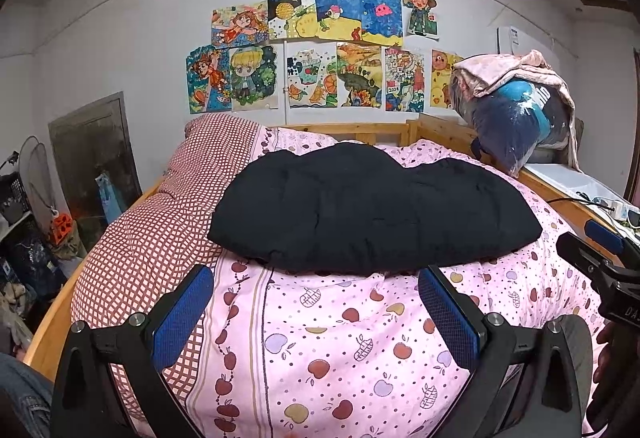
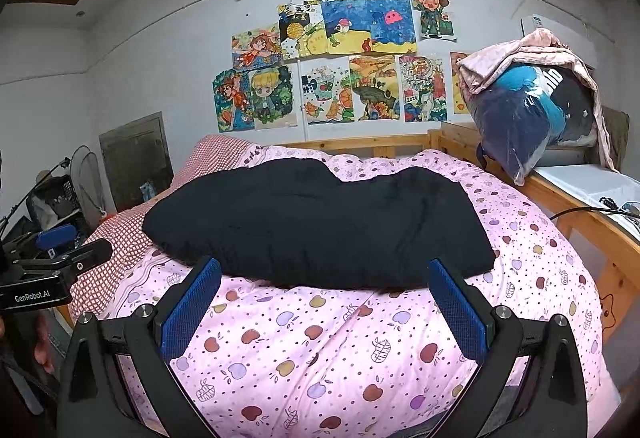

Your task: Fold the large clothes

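Lying across the middle of the bed: a black garment, soft, puffy and folded into a long rounded slab, resting on a pink quilt printed with apples, a red-checked cover bunched beside it. Held just short of its near edge, left gripper and right gripper, both spread wide with nothing between the blue textured pads. Behind, a pale wooden headboard and bright paper drawings.
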Demonstrator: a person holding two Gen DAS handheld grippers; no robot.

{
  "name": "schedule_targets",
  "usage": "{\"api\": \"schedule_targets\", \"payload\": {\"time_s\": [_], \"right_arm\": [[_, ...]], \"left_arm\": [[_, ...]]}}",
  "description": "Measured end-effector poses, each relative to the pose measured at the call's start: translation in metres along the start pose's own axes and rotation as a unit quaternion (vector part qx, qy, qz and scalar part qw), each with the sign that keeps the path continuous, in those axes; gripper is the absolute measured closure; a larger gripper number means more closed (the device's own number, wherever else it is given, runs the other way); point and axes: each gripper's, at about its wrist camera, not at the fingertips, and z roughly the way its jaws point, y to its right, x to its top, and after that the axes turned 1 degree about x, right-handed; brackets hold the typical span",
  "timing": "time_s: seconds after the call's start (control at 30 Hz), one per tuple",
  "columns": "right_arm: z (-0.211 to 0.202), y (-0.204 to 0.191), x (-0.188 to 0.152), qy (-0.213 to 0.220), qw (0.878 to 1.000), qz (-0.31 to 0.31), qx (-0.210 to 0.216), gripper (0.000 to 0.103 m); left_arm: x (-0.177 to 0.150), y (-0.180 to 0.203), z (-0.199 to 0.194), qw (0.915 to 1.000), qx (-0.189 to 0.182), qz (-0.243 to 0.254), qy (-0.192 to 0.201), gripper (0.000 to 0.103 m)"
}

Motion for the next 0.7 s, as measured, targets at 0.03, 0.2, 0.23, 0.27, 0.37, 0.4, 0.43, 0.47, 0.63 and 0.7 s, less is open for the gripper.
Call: {"api": "schedule_targets", "payload": {"time_s": [0.03, 0.2, 0.23, 0.27, 0.37, 0.4, 0.43, 0.47, 0.63, 0.7], "right_arm": [[0.000, 0.000, 0.000, 0.000, 1.000, 0.000, 0.000, 0.002], [0.001, 0.000, 0.000, -0.003, 1.000, -0.001, -0.002, 0.002], [0.001, 0.001, -0.001, -0.004, 1.000, -0.001, -0.002, 0.002], [0.002, 0.001, -0.001, -0.005, 1.000, 0.000, -0.003, 0.002], [0.004, 0.003, -0.002, -0.008, 1.000, 0.004, -0.004, 0.002], [0.004, 0.003, -0.002, -0.008, 1.000, 0.004, -0.005, 0.002], [0.005, 0.004, -0.002, -0.009, 1.000, 0.005, -0.005, 0.002], [0.005, 0.004, -0.003, -0.009, 1.000, 0.005, -0.006, 0.002], [0.009, 0.005, -0.004, -0.012, 1.000, 0.008, -0.006, 0.002], [0.009, 0.005, -0.004, -0.012, 1.000, 0.009, -0.006, 0.002]], "left_arm": [[0.000, 0.000, 0.000, 1.0000, 0.000, 0.000, 0.000, 0.000], [0.000, -0.001, 0.001, 1.0000, 0.002, -0.001, -0.002, 0.000], [0.000, -0.001, 0.001, 1.0000, 0.004, -0.002, -0.004, 0.000], [0.000, -0.001, 0.002, 1.0000, 0.005, -0.002, -0.005, 0.000], [0.000, -0.001, 0.004, 0.9999, 0.010, -0.003, -0.009, 0.000], [0.000, -0.001, 0.005, 0.9999, 0.011, -0.003, -0.010, 0.000], [0.000, -0.001, 0.006, 0.9999, 0.011, -0.004, -0.012, 0.000], [0.000, -0.001, 0.007, 0.9998, 0.012, -0.004, -0.013, 0.000], [-0.001, 0.002, 0.010, 0.9997, 0.015, -0.004, -0.018, 0.000], [-0.001, 0.002, 0.011, 0.9997, 0.015, -0.004, -0.019, 0.000]]}}
